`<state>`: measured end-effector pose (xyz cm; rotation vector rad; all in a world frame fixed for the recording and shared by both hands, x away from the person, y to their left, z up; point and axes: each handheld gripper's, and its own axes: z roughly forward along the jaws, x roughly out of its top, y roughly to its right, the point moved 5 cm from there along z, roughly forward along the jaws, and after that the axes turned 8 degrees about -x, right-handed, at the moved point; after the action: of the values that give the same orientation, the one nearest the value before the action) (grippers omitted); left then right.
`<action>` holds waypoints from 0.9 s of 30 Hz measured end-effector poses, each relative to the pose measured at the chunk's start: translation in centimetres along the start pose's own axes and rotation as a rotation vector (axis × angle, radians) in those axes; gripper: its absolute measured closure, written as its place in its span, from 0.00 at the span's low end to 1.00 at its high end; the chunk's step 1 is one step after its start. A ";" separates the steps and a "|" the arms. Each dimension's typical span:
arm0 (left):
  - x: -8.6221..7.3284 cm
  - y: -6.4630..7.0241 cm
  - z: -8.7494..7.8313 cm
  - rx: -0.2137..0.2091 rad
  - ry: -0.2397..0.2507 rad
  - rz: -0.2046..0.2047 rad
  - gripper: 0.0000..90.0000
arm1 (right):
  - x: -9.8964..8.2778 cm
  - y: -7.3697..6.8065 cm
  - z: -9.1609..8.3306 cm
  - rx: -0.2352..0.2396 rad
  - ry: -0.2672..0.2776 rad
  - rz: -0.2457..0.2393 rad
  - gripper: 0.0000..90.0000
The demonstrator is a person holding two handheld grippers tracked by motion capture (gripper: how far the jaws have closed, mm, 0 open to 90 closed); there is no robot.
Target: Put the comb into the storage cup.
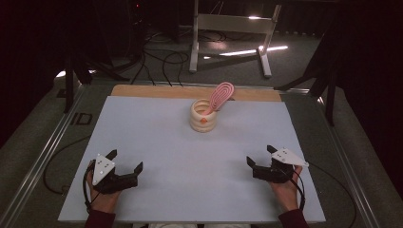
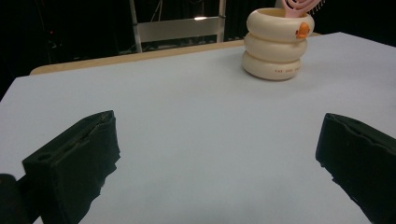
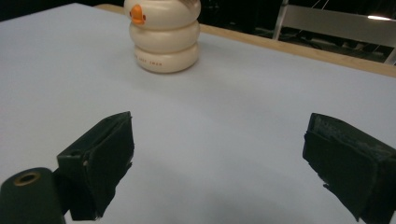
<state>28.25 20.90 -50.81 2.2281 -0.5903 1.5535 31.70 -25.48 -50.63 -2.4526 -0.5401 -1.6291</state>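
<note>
A cream ringed cup point(image 1: 203, 116) with an orange duck-bill mark stands upright at the far middle of the light blue table top point(image 1: 190, 161). A pink hairbrush point(image 1: 220, 96) stands in it, head up and leaning right. The cup point(image 2: 275, 44) shows far ahead in the left gripper view, with the brush point(image 2: 299, 5) in it, and the cup point(image 3: 163, 35) shows in the right gripper view. My left gripper point(image 1: 125, 161) rests open near the front left. My right gripper point(image 1: 260, 155) rests open near the front right. Nothing is between either pair of jaws.
A wooden strip point(image 1: 157, 90) runs along the table's far edge. Beyond it stand a white frame point(image 1: 233, 28) and cables on the dark floor. Metal rails point(image 1: 43, 156) border the table at the sides.
</note>
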 end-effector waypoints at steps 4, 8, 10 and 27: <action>0.0 -0.2 -0.1 0.002 0.000 0.001 0.00 | -0.1 0.2 -0.7 -0.015 0.029 -0.001 0.10; 0.0 -0.2 -0.2 0.000 0.005 0.004 0.00 | -0.2 0.3 -1.3 -0.011 0.056 0.039 0.10; 0.0 -0.2 -0.2 -0.005 0.008 0.007 0.00 | -0.3 0.4 -1.6 -0.025 0.071 0.039 0.10; -0.2 -0.7 -0.4 0.012 -0.002 0.010 0.00 | -1.0 0.4 -2.5 -0.034 0.077 0.042 0.10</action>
<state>28.23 21.68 -50.93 2.2393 -0.5952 1.5635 29.38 -26.86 -50.53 -2.3957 -0.4507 -1.7216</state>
